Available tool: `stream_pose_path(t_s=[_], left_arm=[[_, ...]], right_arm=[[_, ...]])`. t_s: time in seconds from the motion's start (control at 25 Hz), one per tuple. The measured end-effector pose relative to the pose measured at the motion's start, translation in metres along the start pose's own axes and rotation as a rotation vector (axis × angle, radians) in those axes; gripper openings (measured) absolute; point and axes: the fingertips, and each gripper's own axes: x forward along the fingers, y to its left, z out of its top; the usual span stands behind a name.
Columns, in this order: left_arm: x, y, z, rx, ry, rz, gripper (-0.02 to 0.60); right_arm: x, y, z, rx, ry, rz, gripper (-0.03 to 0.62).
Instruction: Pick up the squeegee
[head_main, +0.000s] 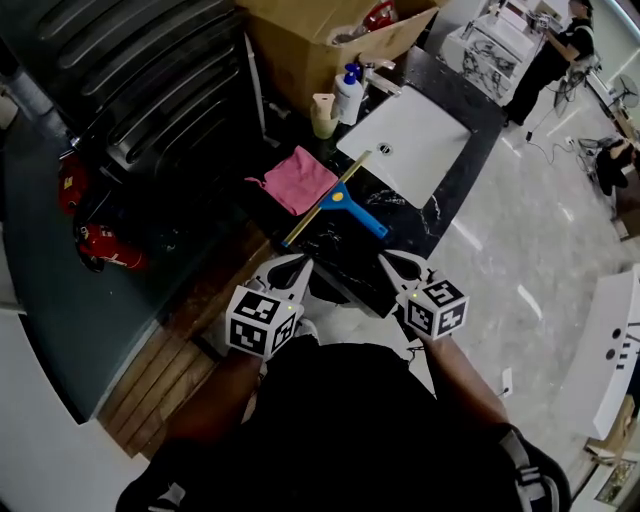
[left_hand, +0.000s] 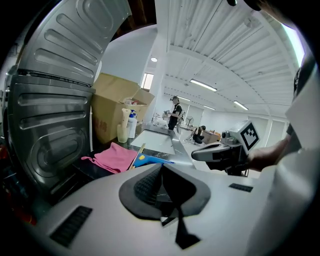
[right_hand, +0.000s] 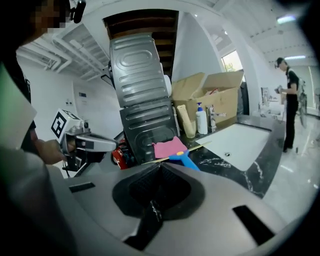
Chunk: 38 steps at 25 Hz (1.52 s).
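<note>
Squeegee (head_main: 338, 203) on the dark surface (head_main: 418, 215), just left of the sink (head_main: 425, 150).
We hold our left tool (head_main: 298, 265) and right tool (head_main: 393, 264) near it, jaws together, gripping nothing. Its blade runs diagonally along the sink's edge. Its blue handle points back toward our right tool, which we judge nearer. The sink looks bare.
</note>
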Motion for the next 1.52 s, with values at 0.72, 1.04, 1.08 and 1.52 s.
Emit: stream_pose_path(t_s=[0.72, 1.04, 1.08, 1.52], left_arm=[[0.02, 0.022, 0.0, -0.086, -0.017, 0.095, 0.02], [0.017, 0.024, -0.007, -0.163, -0.041, 0.188, 0.02], [0.016, 0.023, -0.007, -0.162, -0.042, 0.193, 0.02], [-0.019, 0.038, -0.018, -0.208, -0.066, 0.319, 0.02]], right_arm=[[0.055, -0.04, 0.02, -0.209, 0.112, -0.001, 0.009], [0.086, -0.052, 0.018, -0.336, 0.214, 0.033, 0.009], [0.09, -0.054, 0.019, -0.342, 0.215, 0.034, 0.028], [0.135, -0.067, 0.009, -0.341, 0.275, 0.046, 0.144]])
